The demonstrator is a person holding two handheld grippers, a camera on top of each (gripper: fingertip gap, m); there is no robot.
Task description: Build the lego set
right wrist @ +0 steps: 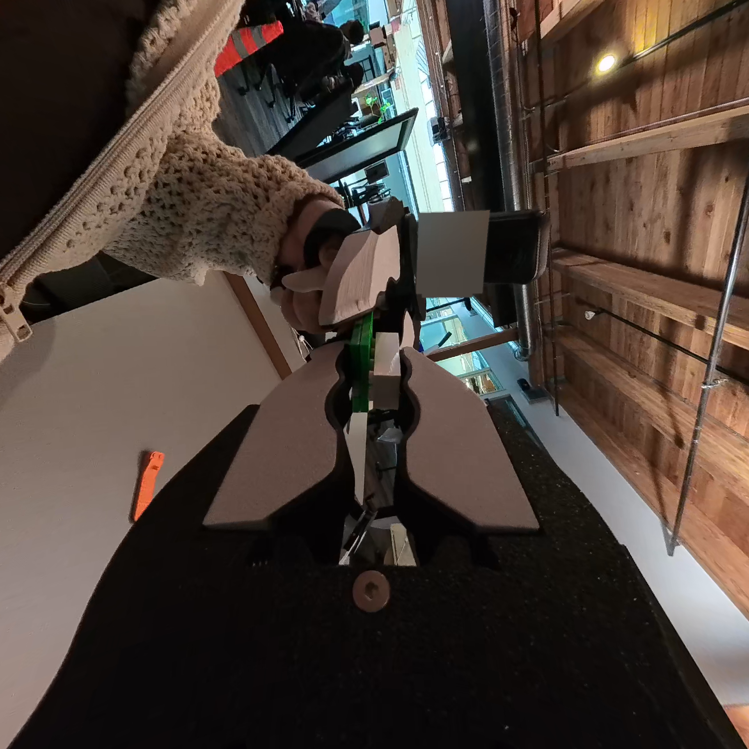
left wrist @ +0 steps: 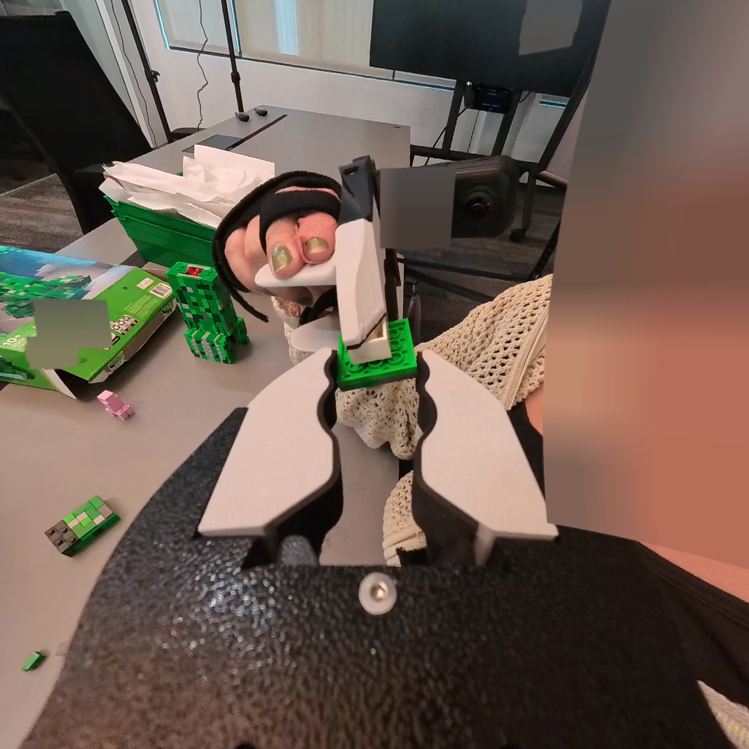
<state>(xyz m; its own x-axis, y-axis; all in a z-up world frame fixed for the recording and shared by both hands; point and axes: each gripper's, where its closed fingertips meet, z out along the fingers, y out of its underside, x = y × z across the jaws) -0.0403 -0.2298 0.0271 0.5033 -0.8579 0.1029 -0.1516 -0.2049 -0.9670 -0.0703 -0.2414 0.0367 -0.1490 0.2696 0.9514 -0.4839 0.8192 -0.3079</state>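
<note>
Above a grey worktop (left wrist: 170, 446), the left tongs (left wrist: 377, 367) are pinching a green plate (left wrist: 401, 364) by its edges, while the right tongs (right wrist: 373, 375) are closing on that plate's faces and a white piece (right wrist: 387, 377) against it. Nearby are standing a green figure (left wrist: 206, 312) and its box (left wrist: 121, 308).

Only readable stuff is on the green lego box (left wrist: 121, 308), off to the left of the left tongs: printed marks and a barcode sticker, wording skipped.
</note>
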